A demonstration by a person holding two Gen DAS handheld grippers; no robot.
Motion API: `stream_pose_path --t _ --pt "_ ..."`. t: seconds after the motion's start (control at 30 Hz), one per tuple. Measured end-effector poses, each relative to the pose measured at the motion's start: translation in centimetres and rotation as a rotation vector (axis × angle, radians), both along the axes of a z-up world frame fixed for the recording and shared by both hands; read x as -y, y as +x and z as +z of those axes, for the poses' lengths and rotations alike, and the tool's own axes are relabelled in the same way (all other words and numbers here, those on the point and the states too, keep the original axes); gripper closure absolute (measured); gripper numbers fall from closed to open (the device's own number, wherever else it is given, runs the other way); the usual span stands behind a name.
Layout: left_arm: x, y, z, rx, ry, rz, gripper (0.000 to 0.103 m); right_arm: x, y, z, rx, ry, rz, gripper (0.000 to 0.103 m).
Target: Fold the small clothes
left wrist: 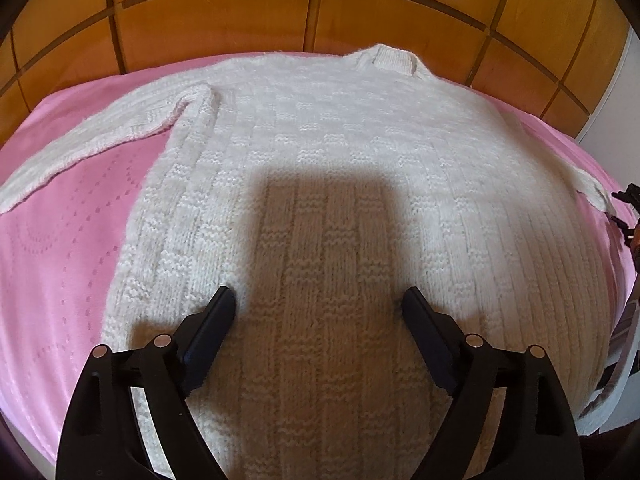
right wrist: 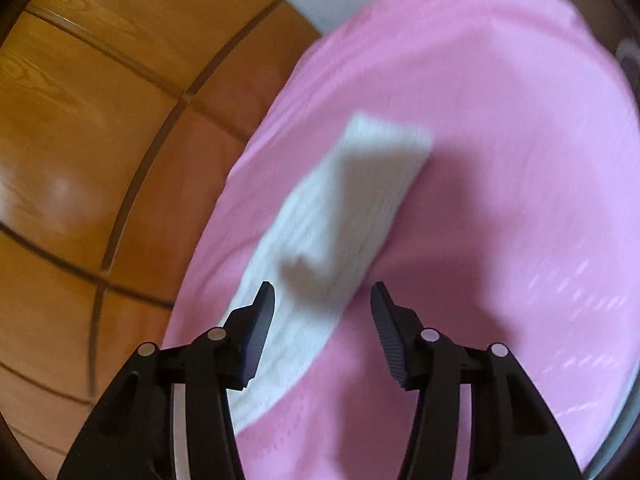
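Both grippers gape empty; sleeve (right wrist: 340,216) runs toward one o'clock from right gripper (right wrist: 322,300); left gripper (left wrist: 318,300) hovers over sweater (left wrist: 320,152).

left gripper (left wrist: 318,300): matte black plastic, two long fingers rising from broad curved arms
left fingers (left wrist: 212,330): flat rectangular pads, dark, edges squared
left pivots: four round silver pin heads, two on each side, at the linkage joints
right gripper (right wrist: 322,300): same black build, paired linkage bars on each side
right fingers (right wrist: 386,330): pads with fine ribbing across the inner face, tips pointed
right pivots: four pale round pin heads, two on each side
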State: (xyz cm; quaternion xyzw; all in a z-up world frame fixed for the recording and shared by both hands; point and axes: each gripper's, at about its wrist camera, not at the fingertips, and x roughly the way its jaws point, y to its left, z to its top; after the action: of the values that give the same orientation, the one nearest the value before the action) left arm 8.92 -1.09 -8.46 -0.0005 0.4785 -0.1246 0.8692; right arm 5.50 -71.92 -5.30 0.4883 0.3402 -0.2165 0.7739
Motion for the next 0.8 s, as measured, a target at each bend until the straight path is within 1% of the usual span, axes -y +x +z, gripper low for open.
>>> stream_pose_path --t 0.1,0.13,0.17,0.2,0.23,0.27,0.3,0.37,0.4,0.43,0.5,0.53,0.57,0.67,0.7,0.8 --pt "0.0 0.1 0.0 -0.001 0.002 0.007 0.015 -0.4 1.4 -1.5 -0.019 -0.002 0.000 0.053" --pt "0.0 0.1 0.0 -0.001 0.002 0.009 0.015 -0.3 1.8 -1.7 -0.023 -0.014 -0.006 0.055" --pt "0.0 0.1 0.0 -0.001 0.003 0.011 0.015 -0.1 2.6 -1.7 -0.040 -0.038 -0.014 0.076" --pt "0.0 0.0 0.0 0.000 0.004 0.011 0.015 0.1 3.2 -1.5 -0.099 -0.084 -0.029 0.092" --pt "0.0 0.0 0.0 -0.001 0.001 0.010 0.015 0.5 3.8 -1.5 -0.157 -0.104 -0.034 0.097" --pt "-0.1 0.1 0.0 -0.002 -0.002 0.009 0.015 0.7 4.5 -1.3 -0.184 -0.113 -0.029 0.098" --pt "-0.2 0.1 0.0 -0.002 -0.007 0.009 0.015 0.8 5.4 -0.3 -0.243 -0.190 -0.020 0.098" --pt "-0.2 0.1 0.0 0.001 -0.010 0.010 0.015 0.7 6.4 1.0 -0.320 -0.321 -0.009 0.098" --pt "-0.3 0.1 0.0 0.002 -0.010 0.009 0.015 0.8 6.6 1.5 -0.343 -0.337 -0.025 0.098" --pt "-0.4 0.1 -0.1 0.003 -0.013 0.008 0.015 0.7 6.6 1.9 -0.341 -0.332 -0.036 0.098" --pt "-0.6 0.1 -0.1 0.004 -0.024 0.007 0.015 -0.7 6.9 3.3 -0.268 -0.321 -0.004 0.098" --pt "-0.6 0.1 0.0 0.003 -0.028 0.007 0.015 -1.9 7.3 4.3 -0.222 -0.321 0.036 0.098" --pt "-0.7 0.2 0.1 0.002 -0.035 0.005 0.015 -3.8 7.9 5.6 -0.165 -0.327 0.096 0.098" --pt "-1.0 0.4 0.3 -0.004 -0.066 0.005 0.015 -8.7 9.1 8.0 -0.058 -0.326 0.231 0.098" --pt "-1.2 0.4 0.5 -0.004 -0.078 0.004 0.015 -11.1 10.0 8.8 -0.025 -0.330 0.297 0.098" --pt "-1.6 0.5 1.0 -0.002 -0.111 0.005 0.015 -18.0 12.0 10.0 0.035 -0.326 0.460 0.098"
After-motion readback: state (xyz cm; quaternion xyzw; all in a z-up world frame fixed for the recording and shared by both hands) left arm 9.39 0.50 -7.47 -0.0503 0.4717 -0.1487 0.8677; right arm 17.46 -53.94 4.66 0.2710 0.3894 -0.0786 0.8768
